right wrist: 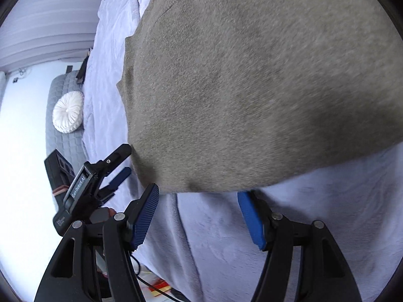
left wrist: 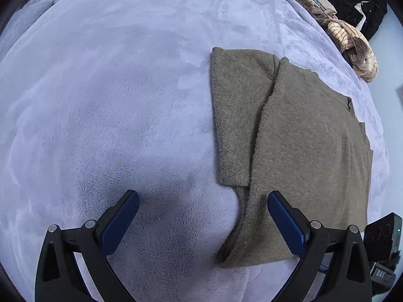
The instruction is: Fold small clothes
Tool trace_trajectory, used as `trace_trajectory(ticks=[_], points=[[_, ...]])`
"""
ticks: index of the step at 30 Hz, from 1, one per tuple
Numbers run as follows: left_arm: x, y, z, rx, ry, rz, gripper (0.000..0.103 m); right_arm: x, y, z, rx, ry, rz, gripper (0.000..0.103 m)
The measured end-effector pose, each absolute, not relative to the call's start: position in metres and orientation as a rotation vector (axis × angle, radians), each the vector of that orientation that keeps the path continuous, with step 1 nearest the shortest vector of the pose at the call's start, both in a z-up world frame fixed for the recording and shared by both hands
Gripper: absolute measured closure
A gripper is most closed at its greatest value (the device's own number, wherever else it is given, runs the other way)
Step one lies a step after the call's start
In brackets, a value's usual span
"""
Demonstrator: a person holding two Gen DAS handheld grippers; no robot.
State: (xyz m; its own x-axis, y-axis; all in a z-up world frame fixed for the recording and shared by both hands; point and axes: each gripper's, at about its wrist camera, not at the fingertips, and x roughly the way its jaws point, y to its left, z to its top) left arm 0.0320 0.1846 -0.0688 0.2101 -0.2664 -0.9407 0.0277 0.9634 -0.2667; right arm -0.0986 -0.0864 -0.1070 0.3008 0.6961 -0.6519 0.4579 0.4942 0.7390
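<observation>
The olive knit garment (left wrist: 297, 136) lies on the bed (left wrist: 113, 100), sides apparently already folded inward; a crosswise fold seems left. Left tongs (left wrist: 202, 216) and right tongs (right wrist: 199, 211) both hover spread, holding nothing.

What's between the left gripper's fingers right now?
Left wrist view: left gripper is open, with bare lavender blanket and the near edge of the olive sweater between its fingers.

Lavender plush bedspread (left wrist: 113, 100), grey quilted bench (right wrist: 54, 136) with round white cushion (right wrist: 68, 112), perhaps curtains (right wrist: 50, 20) behind.
</observation>
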Motion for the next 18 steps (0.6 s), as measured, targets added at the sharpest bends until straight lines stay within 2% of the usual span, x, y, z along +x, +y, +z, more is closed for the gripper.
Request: trace_trajectory(ticks=[6, 11, 13, 14, 15, 18], points=[[0.040, 0.193, -0.071, -0.323, 1.356, -0.300, 0.001, -0.093, -0.070, -0.124, 1.293, 1.253, 0.214, 0.031], [0.044, 0.188, -0.074, -0.386, 1.377, -0.394, 0.001, -0.083, -0.065, -0.128, 1.385, 1.172, 0.192, 0.033], [0.048, 0.185, -0.077, -0.425, 1.390, -0.421, 0.001, -0.077, -0.068, -0.128, 1.441, 1.145, 0.191, 0.060], [0.051, 0.182, -0.079, -0.451, 1.395, -0.436, 0.001, -0.073, -0.070, -0.127, 1.453, 1.139, 0.199, 0.087], [0.054, 0.180, -0.081, -0.482, 1.399, -0.454, 0.001, -0.069, -0.072, -0.123, 1.451, 1.122, 0.211, 0.093], [0.064, 0.177, -0.085, -0.572, 1.399, -0.488, 0.001, -0.056, -0.079, -0.095, 1.381, 1.067, 0.275, 0.093]])
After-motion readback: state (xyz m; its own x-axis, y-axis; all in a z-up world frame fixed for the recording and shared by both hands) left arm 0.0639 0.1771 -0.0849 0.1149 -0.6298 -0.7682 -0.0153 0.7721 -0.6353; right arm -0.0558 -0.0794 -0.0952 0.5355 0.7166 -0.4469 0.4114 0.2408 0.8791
